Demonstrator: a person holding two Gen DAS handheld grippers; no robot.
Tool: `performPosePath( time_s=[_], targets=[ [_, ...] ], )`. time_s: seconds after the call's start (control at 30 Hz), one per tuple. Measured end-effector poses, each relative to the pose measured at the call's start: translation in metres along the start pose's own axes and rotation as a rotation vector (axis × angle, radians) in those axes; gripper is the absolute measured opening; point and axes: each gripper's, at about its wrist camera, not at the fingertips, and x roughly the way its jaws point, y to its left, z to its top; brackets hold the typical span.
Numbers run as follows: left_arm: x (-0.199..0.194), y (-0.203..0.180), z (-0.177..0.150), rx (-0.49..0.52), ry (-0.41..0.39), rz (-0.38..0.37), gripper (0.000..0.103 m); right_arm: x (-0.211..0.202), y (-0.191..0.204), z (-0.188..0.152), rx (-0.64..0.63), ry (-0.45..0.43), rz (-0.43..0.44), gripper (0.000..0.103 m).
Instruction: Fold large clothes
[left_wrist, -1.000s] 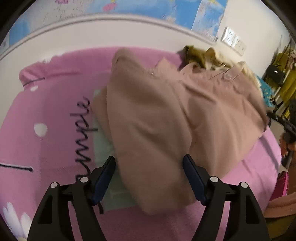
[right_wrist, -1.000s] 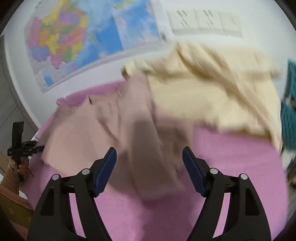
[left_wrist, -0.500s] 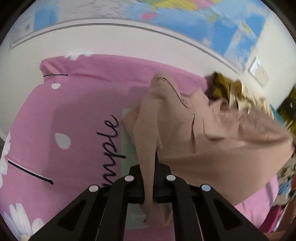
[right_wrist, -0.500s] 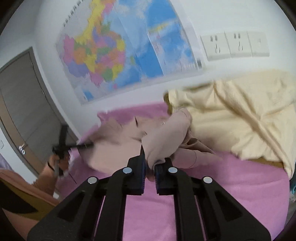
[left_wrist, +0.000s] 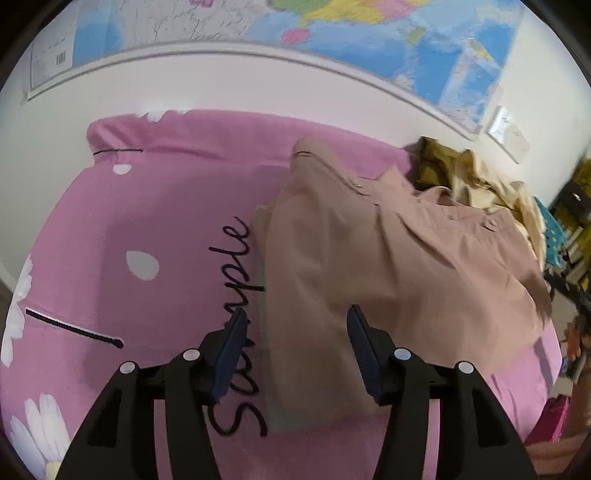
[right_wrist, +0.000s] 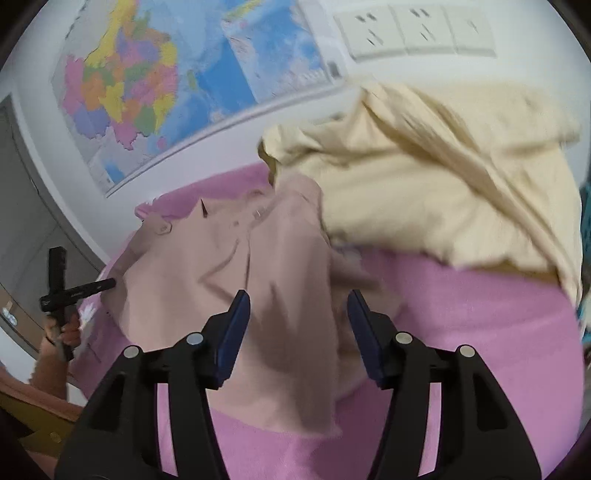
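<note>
A large dusty-pink garment (left_wrist: 388, 258) lies crumpled on a pink bed cover (left_wrist: 147, 221). In the left wrist view its folded edge runs down between the blue pads of my left gripper (left_wrist: 295, 321), whose jaws are opening and do not press the cloth. The right wrist view shows the same pink garment (right_wrist: 236, 280) from the other side. My right gripper (right_wrist: 298, 306) hangs over a loose fold of it, jaws opening, pads apart from the cloth.
A cream garment (right_wrist: 443, 184) is heaped at the back right against the wall, with an olive one (left_wrist: 436, 162) beside it. A map (right_wrist: 166, 85) and wall sockets (right_wrist: 413, 29) hang behind. A hand holding the other gripper (right_wrist: 59, 291) shows at the left.
Both grippers pinched the pink garment half a second ago and have let go since; their jaws now stand apart. The lifted folds have dropped back onto the bed.
</note>
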Motion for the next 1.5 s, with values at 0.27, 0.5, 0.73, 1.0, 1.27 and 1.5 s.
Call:
performPosePath(
  time_s=[0.27,0.5,0.73,1.0,1.27,1.5],
  targets=[
    [0.028,-0.011,-0.002,0.028,0.07,-0.001,0.029,0.101,0.023,0.03,-0.103,0.146,-0.14,0.005],
    [0.027,-0.014,0.017,0.015,0.006,0.043,0.006,0.069,0.047,0.077,-0.118,-0.146,-0.109,0.002],
    [0.047,-0.01,0.022,-0.039,0.034,0.059,0.014,0.139,0.01,0.063,-0.002,0.1,-0.17,0.018],
    [0.027,0.0,0.015,-0.047,0.004,0.077,0.054,0.079,0.018,0.053,0.007,-0.046,-0.206,0.052],
    [0.008,0.006,-0.003,-0.025,-0.014,0.093,0.058,0.058,0.053,0.028,-0.134,-0.078,-0.14,0.057],
    [0.008,-0.01,-0.006,0.019,-0.012,0.14,0.058,0.11,0.039,0.004,-0.071,0.102,-0.159,0.052]
  ],
)
